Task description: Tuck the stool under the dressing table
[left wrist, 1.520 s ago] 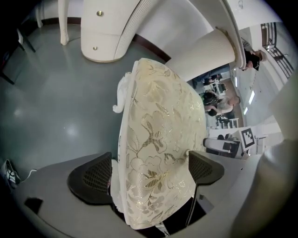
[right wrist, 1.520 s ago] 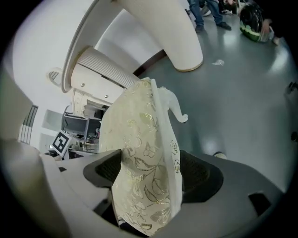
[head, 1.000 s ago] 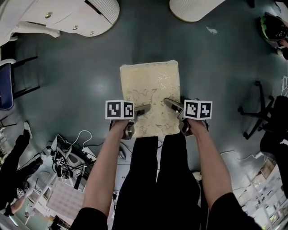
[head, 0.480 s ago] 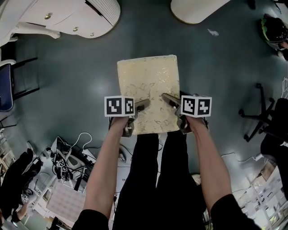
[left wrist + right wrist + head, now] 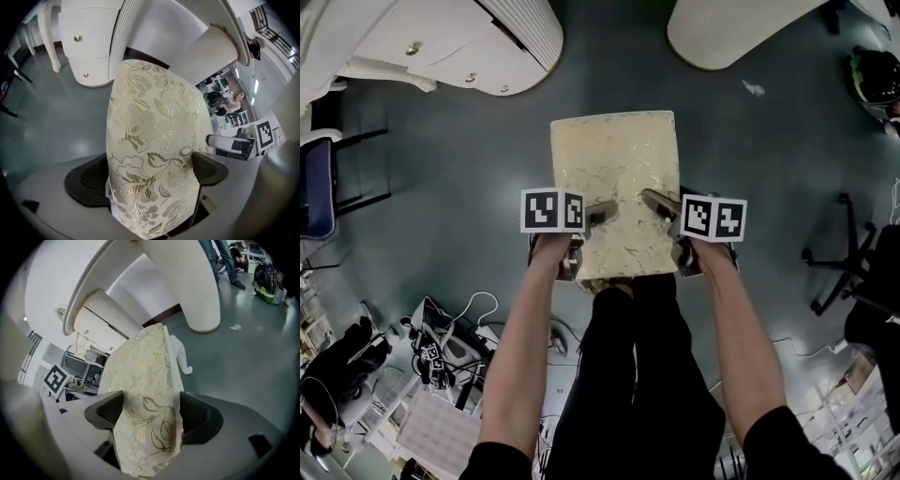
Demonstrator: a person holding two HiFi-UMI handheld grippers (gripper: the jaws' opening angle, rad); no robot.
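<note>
Both grippers clamp the near end of the stool, which faces the gap under the dressing table.

The left gripper [image 5: 150,174] has its dark pads pressed against both sides of the stool's [image 5: 614,178] cream, gold-flowered cushion, and the right gripper [image 5: 151,416] is narrowed onto the cushion's other near corner in the same way. One white curled leg [image 5: 182,357] shows under the stool's right edge. The stool stands on a smooth grey-green floor [image 5: 459,159], with bare floor to either side of it. Beyond its far edge, the dressing table's left pedestal [image 5: 502,37] and right pedestal [image 5: 722,33] stand apart with open floor between them. Behind and left of the stool lies a clutter of cables [image 5: 441,337]. Well to its right is an office chair base [image 5: 839,253].
</note>
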